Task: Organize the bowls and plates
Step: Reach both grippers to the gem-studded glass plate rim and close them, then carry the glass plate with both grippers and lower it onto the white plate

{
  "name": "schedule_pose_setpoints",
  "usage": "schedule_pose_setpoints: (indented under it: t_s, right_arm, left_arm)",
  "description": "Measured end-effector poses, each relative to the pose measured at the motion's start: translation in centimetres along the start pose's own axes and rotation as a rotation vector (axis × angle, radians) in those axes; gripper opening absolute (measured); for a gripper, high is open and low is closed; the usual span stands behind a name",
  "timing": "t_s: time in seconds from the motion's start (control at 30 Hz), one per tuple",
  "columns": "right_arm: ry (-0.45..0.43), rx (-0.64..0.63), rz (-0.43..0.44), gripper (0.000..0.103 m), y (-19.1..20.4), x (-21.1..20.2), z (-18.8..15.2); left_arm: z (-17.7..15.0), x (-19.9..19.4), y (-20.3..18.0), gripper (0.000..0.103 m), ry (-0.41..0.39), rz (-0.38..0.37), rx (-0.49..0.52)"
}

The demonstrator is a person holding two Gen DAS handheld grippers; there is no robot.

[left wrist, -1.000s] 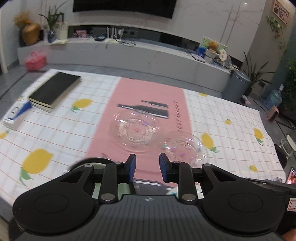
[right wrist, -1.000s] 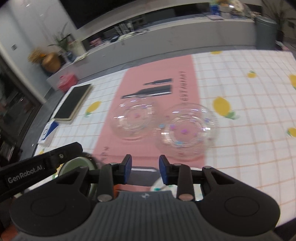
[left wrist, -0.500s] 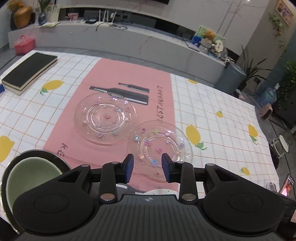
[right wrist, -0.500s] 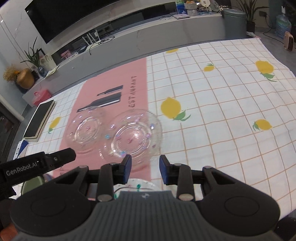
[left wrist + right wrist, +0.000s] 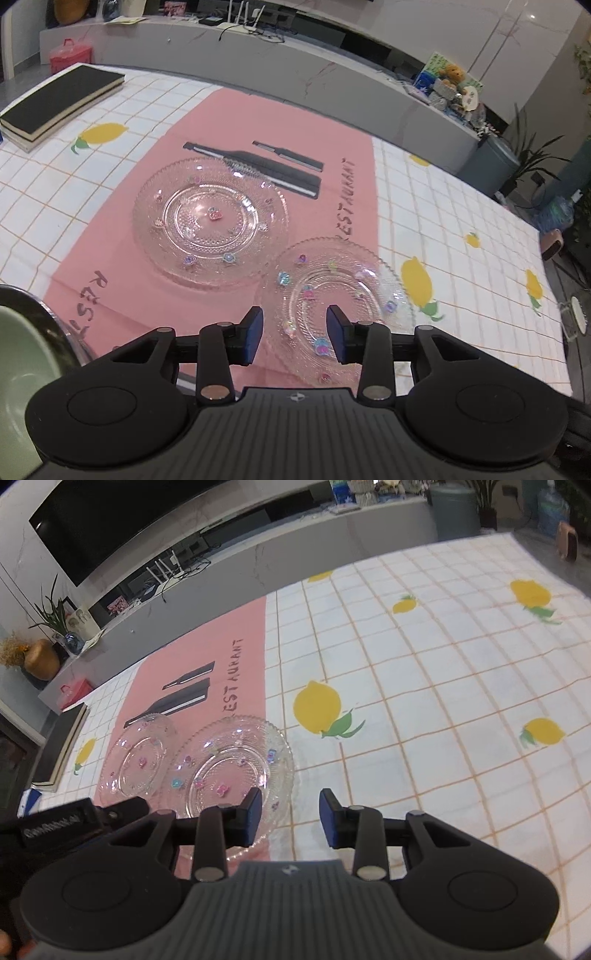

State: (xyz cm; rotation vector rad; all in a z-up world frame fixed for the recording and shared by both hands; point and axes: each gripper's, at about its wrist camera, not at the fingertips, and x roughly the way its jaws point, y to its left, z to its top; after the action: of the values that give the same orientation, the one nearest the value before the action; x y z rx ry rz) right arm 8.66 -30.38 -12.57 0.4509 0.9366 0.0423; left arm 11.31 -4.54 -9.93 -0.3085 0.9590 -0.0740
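Note:
Two clear glass plates with small coloured flowers lie on the pink table runner. The larger plate (image 5: 210, 221) is on the left, the smaller plate (image 5: 332, 295) overlaps its right edge. My left gripper (image 5: 294, 334) is open and empty, just above the near part of the smaller plate. My right gripper (image 5: 290, 821) is open and empty, over the right rim of the smaller plate (image 5: 229, 775); the larger plate (image 5: 138, 760) lies to its left. A green bowl (image 5: 18, 376) with a dark rim sits at the left edge of the left wrist view.
A black book (image 5: 59, 99) lies at the table's far left. The checked lemon tablecloth (image 5: 424, 701) spreads to the right. A grey cabinet (image 5: 258, 74) runs behind the table. The left gripper's body (image 5: 66, 823) shows at the right wrist view's left edge.
Both grippers have moved forward and down toward the smaller plate. The right gripper has swung to the right, so the plates now sit at its left.

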Motion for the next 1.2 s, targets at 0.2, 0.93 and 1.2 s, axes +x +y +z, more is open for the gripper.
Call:
schedule_pose_setpoints:
  t_s: [0.2,0.93,1.2]
  right_arm:
    - [0.037,0.018,0.025,0.034,-0.5,2.3,0.7]
    - [0.063,0.100,0.087,0.008,-1.9,5.1,1.1]
    - [0.078,0.119,0.075,0.008,-2.1,4.4,1.1]
  left_arm:
    - [0.0,1.8,1.0,0.044,0.004,0.035,-0.032]
    - [-0.1,4.5,1.4,0.021,0.022,0.008,-0.054]
    - [-0.1,4.1,1.4,0.015,0.026,0.006,-0.052]
